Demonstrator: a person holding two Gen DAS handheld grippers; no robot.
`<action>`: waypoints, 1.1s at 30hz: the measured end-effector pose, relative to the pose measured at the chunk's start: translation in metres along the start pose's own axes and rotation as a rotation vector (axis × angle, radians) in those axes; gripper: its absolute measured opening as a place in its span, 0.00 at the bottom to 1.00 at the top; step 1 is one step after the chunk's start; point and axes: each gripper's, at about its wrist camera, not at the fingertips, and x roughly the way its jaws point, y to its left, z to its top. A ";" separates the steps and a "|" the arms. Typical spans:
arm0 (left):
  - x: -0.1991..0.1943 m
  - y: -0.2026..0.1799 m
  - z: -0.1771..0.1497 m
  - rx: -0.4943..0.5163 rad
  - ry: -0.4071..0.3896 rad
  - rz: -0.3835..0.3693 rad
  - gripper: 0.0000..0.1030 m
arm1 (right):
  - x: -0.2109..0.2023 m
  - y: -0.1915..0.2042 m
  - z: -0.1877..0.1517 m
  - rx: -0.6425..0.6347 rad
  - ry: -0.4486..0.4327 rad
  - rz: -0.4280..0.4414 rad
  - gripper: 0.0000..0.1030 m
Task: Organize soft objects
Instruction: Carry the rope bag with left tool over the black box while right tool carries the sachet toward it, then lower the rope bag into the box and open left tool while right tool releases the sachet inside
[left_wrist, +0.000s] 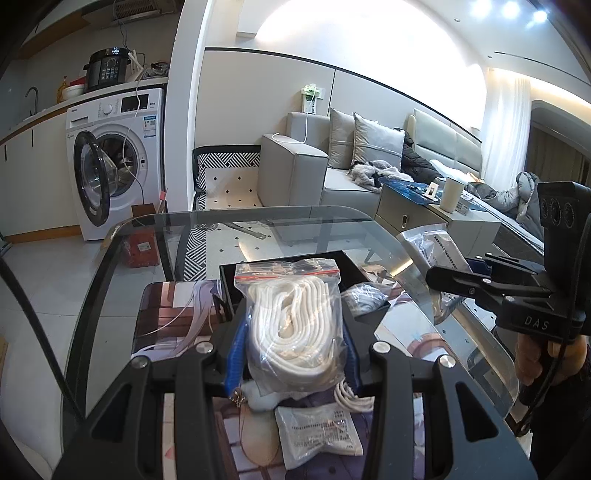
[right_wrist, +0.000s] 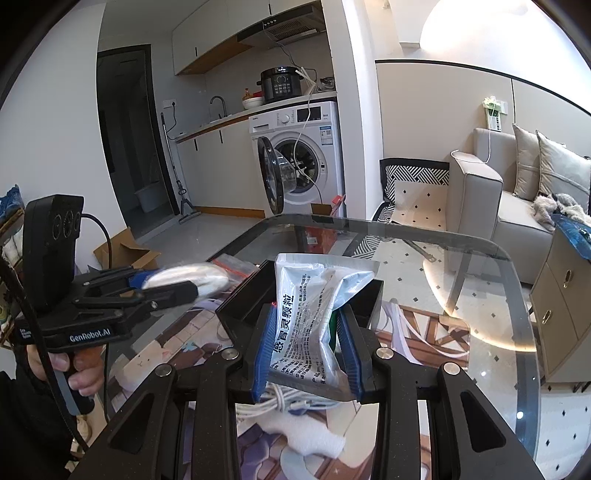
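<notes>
In the left wrist view my left gripper (left_wrist: 295, 347) is shut on a clear zip bag of coiled white cord (left_wrist: 295, 317), held above the table. My right gripper (right_wrist: 308, 343) is shut on a silver foil packet (right_wrist: 306, 314) printed with dark text, also lifted. Each gripper shows in the other's view: the right gripper (left_wrist: 443, 282) with its foil packet (left_wrist: 432, 243), and the left gripper (right_wrist: 177, 290) with its cord bag (right_wrist: 195, 275). A black open box (left_wrist: 351, 264) (right_wrist: 240, 299) sits on the table just beyond both. Below lie a white packet (left_wrist: 317, 432), a white cable (right_wrist: 273, 404) and white padding (right_wrist: 306, 439).
The glass table (right_wrist: 424, 230) carries a printed mat (left_wrist: 166, 306). A washing machine (right_wrist: 299, 147) with its door open stands beyond, a grey sofa (left_wrist: 295, 173) to the right, a low cabinet (right_wrist: 561, 306) close to the table's right side, and a cardboard box (right_wrist: 122, 251) on the floor.
</notes>
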 end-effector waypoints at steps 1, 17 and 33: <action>0.004 0.001 0.001 -0.004 0.006 -0.001 0.40 | 0.004 -0.001 0.002 0.002 -0.001 0.001 0.33; 0.046 0.007 0.009 -0.007 0.015 0.054 0.41 | 0.033 -0.008 0.015 0.017 -0.029 -0.001 0.33; 0.085 0.018 0.008 -0.039 0.035 0.090 0.41 | 0.074 -0.014 0.024 -0.010 -0.012 -0.015 0.33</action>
